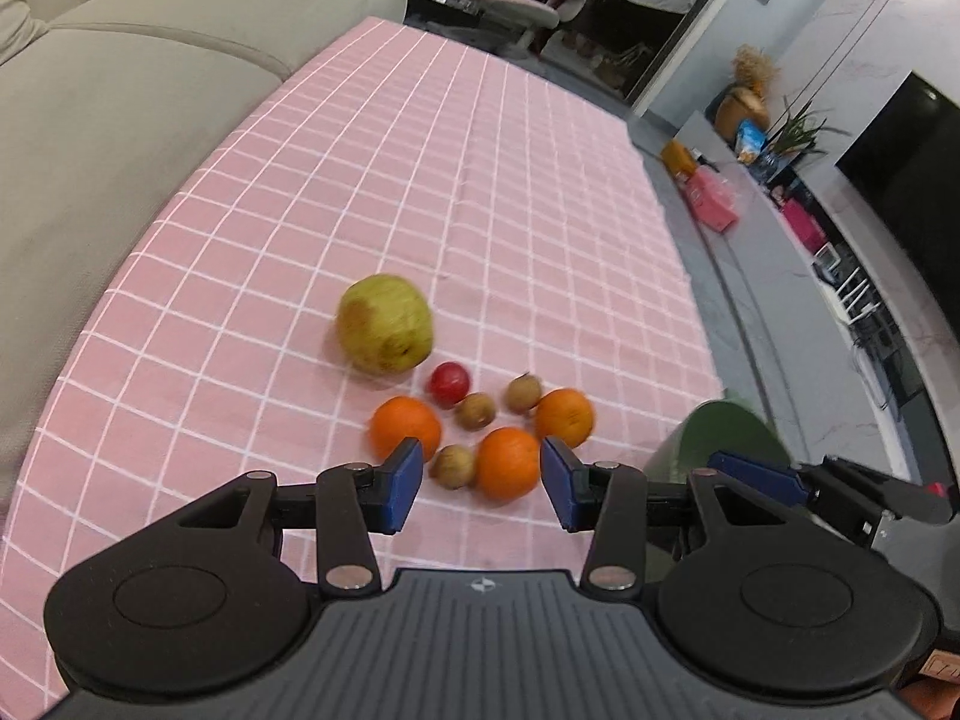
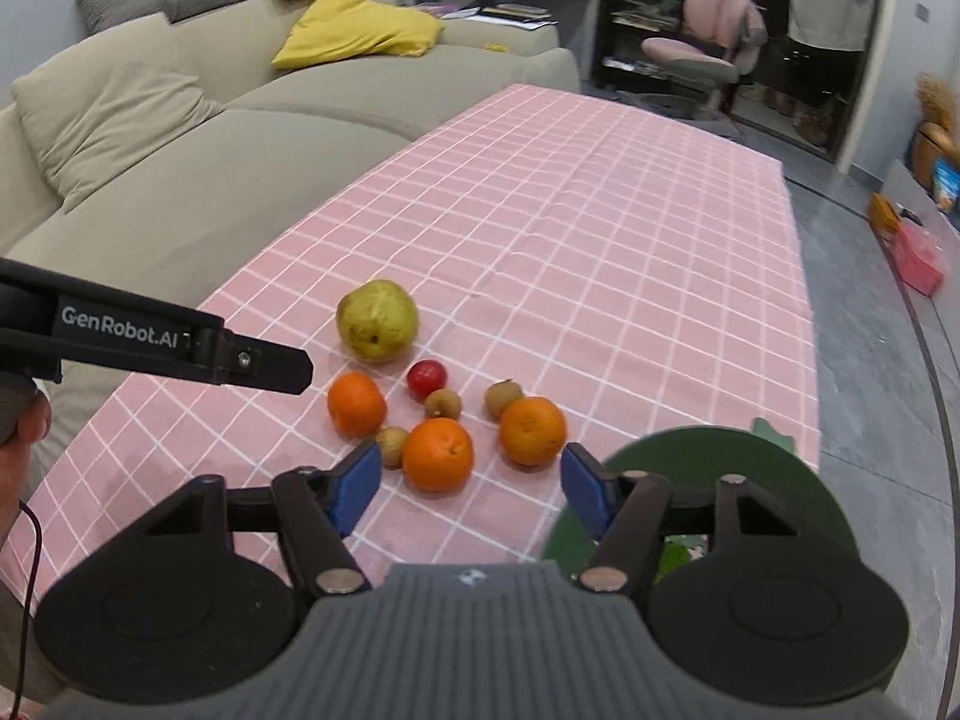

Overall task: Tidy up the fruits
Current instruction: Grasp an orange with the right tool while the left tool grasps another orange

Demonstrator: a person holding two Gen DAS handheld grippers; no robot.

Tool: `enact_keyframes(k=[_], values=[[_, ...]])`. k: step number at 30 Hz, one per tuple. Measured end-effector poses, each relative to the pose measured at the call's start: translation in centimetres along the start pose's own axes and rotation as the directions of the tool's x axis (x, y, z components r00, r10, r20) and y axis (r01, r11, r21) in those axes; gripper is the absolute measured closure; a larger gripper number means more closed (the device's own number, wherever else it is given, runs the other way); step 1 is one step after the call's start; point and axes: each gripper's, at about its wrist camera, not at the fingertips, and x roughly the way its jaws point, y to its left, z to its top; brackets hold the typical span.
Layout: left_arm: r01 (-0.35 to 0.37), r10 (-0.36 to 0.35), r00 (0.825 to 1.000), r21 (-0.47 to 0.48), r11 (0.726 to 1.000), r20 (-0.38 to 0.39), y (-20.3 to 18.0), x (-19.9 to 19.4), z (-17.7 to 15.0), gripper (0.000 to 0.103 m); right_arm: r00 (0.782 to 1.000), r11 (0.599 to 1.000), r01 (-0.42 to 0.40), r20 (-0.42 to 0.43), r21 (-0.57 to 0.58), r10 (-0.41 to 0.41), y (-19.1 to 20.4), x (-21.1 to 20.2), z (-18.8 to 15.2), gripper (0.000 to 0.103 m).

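Both tongs hang released and empty over the fruit: the left tongs frame the middle orange, the right tongs likely line up on it too. The fruit sits clustered on the bench. The green plate is half hidden behind the right tongs.

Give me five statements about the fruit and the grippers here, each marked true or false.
1. Three oranges lie on the pink checked tablecloth. True.
2. The pear sits on the green plate. False: it lies on the cloth; no fruit shows on the plate.
3. The right gripper grips an orange. False: its jaws are open and hold nothing.
4. The left gripper holds nothing. True.
5. Two red fruits lie among the others. False: only one small red fruit.
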Motion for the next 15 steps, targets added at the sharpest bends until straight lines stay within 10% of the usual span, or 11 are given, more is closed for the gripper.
enact_keyframes(k=[15], values=[[-0.058,0.058,0.998,0.004,0.998,-0.035,2.6,4.1,-0.4,0.062,0.995,0.997,-0.077,-0.06,0.001,0.077,0.9,6.5,0.1,0.056]])
